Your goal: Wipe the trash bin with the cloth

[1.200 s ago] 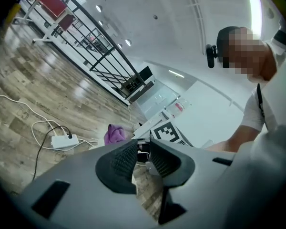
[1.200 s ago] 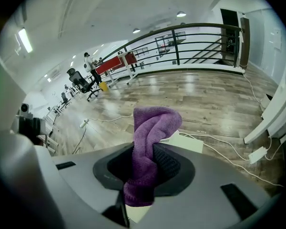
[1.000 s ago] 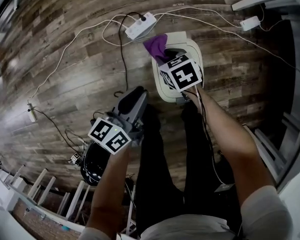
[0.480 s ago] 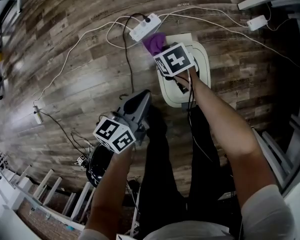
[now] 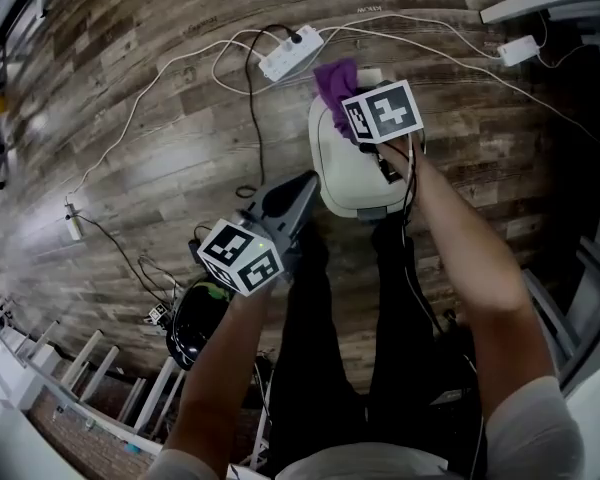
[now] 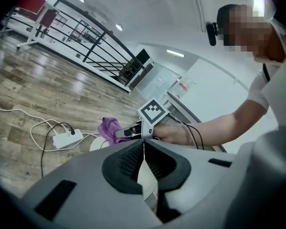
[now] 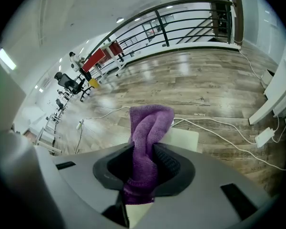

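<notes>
1. Just ahead of the person's feet, on the wood-plank floor, stands the cream trash bin. From the head view I look down onto its pale top.
2. At the bin's far edge sits the purple cloth, bunched up. My right gripper has it: in the right gripper view the jaws are clamped on a fold of the cloth, which rises past the pads and hangs out behind them. A strip of the bin's top shows just beyond the cloth.
3. Over the bin, the right marker cube hides those jaws from the head view. The person's right forearm crosses the bin's right side, with thin black wires running along it.
4. My left gripper hangs just left of the bin, apart from it, tips pointing toward it. In the left gripper view its jaws are pressed together with nothing between them.
5. Clutter rings the bin. A white power strip lies just beside its far left corner, close to the cloth. White cables loop away to the left and right, and a black cable trails back toward the feet. A white adapter lies well off to the right.
6. Near the left foot lies a black round object with cords on it; I cannot tell what it is. Dark-trousered legs fill the space below the bin.
7. Far off, the right gripper view shows a black railing.
</notes>
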`<state>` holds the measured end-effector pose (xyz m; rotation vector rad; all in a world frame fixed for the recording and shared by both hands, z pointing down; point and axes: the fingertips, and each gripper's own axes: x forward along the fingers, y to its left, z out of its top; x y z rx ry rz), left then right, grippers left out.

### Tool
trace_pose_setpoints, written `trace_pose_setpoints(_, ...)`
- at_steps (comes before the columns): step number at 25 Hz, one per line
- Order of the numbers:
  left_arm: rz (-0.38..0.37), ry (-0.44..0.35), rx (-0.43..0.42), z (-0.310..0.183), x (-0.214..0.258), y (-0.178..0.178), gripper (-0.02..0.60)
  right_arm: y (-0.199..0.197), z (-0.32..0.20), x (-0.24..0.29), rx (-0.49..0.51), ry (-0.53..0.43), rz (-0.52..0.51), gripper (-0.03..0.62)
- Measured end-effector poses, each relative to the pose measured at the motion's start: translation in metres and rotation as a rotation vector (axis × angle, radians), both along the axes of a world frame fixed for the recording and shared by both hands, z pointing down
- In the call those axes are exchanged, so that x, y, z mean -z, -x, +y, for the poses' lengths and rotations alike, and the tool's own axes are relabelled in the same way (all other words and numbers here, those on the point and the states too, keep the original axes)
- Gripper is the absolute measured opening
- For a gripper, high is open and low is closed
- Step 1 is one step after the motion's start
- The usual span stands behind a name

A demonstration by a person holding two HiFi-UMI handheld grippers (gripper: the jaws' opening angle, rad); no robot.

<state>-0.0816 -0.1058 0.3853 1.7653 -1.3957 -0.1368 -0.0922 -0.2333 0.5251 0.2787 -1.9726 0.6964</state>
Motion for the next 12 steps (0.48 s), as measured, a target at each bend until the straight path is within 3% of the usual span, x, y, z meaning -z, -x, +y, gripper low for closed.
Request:
trace_pose_setpoints(5, 0.036, -0.028, 0.005, -0.013, 0.003, -0.006, 0.011, -0.021, -0.016, 0.0, -0.016, -0.016, 0.012, 0.106)
trace_pose_setpoints(12, 0.029, -0.01, -0.007, -0.023, -0.004, -0.015, 0.011, -0.071, -0.048, -0.002, -0.069, -0.057, 0.067, 0.106)
